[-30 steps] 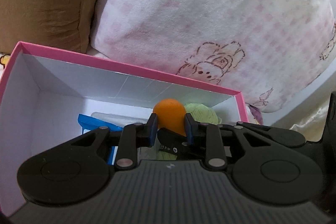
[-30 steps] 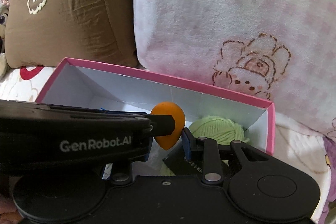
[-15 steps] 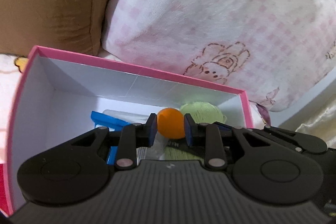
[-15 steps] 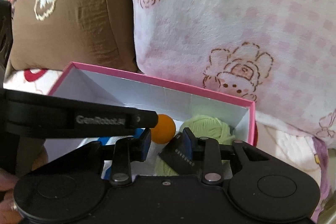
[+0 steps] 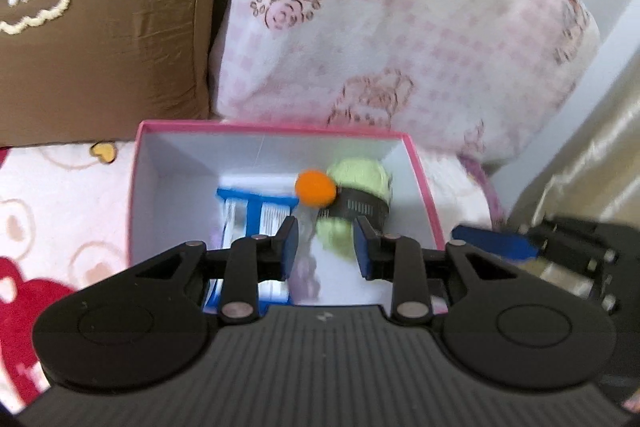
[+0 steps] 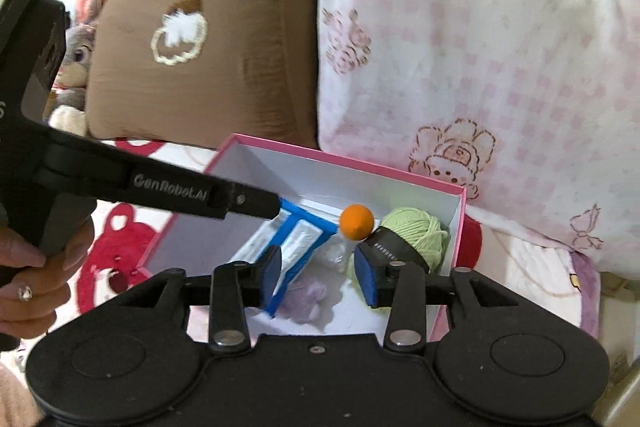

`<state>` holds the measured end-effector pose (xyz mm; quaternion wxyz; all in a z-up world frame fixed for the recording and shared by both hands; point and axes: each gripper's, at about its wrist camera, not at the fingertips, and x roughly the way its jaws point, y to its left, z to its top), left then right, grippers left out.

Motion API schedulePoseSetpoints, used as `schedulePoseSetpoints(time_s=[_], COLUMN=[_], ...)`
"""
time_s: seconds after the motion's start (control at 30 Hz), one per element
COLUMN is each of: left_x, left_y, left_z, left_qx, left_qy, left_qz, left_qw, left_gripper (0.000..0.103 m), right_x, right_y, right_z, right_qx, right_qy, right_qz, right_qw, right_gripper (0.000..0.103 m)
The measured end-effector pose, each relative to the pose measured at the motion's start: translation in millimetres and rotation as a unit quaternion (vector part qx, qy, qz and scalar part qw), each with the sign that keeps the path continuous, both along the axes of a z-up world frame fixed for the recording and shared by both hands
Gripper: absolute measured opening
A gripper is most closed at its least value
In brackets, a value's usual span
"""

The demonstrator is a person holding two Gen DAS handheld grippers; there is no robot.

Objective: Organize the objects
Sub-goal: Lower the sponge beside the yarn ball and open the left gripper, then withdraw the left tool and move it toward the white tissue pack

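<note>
Right wrist view: orange ball (image 6: 356, 222) rests in the pink box (image 6: 462, 227) near its far right corner, touching the green yarn (image 6: 416, 227). Both grippers, left gripper (image 5: 325, 241) and right gripper (image 6: 318, 277), have just been opening and hold nothing. Placement appears complete; remaining objects are not visible.

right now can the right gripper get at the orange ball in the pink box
Probably yes. The right gripper hangs above the pink box with jaws that have just been opening and hold nothing; the orange ball lies uncovered against the green yarn. The left gripper's finger reaches in beside it.
</note>
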<state>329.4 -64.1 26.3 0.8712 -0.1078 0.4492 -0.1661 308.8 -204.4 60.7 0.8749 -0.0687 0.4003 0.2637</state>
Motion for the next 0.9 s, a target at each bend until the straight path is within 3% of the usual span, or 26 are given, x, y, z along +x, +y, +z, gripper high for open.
schedulePoseSetpoints(time_s=[0.23,0.4,0.9], left_x=[-58.0,-91.1,-163.0], left_y=[9.8,15.4,37.3], left_z=[27.3,37.4,20.5], left_qx=[0.024,0.062,0.07], left_qy=[0.01,0.015,0.031], left_qz=[-0.037,-0.053,-0.081], left_qw=[0.999,0.9966,0.9938], left_gripper=[0.041,0.047,0.062], right_x=[-45.7,-77.3,-160.5], right_y=[-3.8,-8.5,-21.4], right_z=[26.2,39.6,32.5], right_qx=[0.0,-0.001,-0.012], right_qy=[-0.013,-0.02,-0.032], right_qz=[0.012,0.026,0.073], right_qw=[1.0,0.999,0.997], right_gripper=[0.054,0.058,0.07])
